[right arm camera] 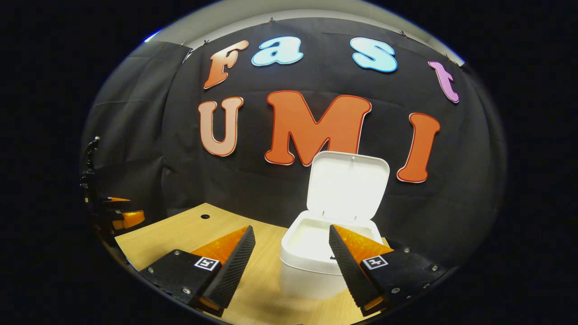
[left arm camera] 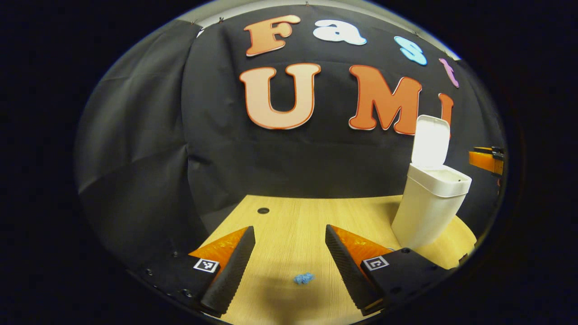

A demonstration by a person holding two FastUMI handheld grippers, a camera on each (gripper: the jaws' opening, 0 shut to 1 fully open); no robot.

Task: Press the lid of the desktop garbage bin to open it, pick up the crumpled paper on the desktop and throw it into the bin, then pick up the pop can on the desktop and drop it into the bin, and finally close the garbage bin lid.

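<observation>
Item: desktop garbage bin (left arm camera: pixel 429 207), white, tapered body, standing upright on the bench (left arm camera: pixel 289 225). In the left gripper view it sits toward the right rear of the bench top; in the right gripper view the bin (right arm camera: pixel 311 271) stands just ahead of that gripper, seen from slightly above, its mouth uncovered and pale inside.

Item: bin lid (left arm camera: pixel 431 141), white, hinged at the back, raised upright against the booth wall. In the right gripper view the lid (right arm camera: pixel 347 186) shows its inner face, brightly lit.

Item: crumpled paper (left arm camera: pixel 304 278), small, blue, lying on the bench. In the left gripper view it rests between the two fingers of that gripper, nearer the camera than their tips, touching neither.

Item: left gripper (left arm camera: pixel 290 232), jaws spread wide, nothing held, poised above the bench with the paper below. In the right gripper view a gripper (right arm camera: pixel 118 217) shows at the far left edge, well apart from the bin.

Item: right gripper (right arm camera: pixel 292 232), jaws spread wide, nothing held; its right-hand finger overlaps the bin's rim in its own view, and contact cannot be judged. In the left gripper view an orange part (left arm camera: pixel 487 160) of a gripper shows at the right edge, beyond the bin.

Item: bench, light wood grain, with a small dark round hole (left arm camera: pixel 263 210) near its rear edge.
</observation>
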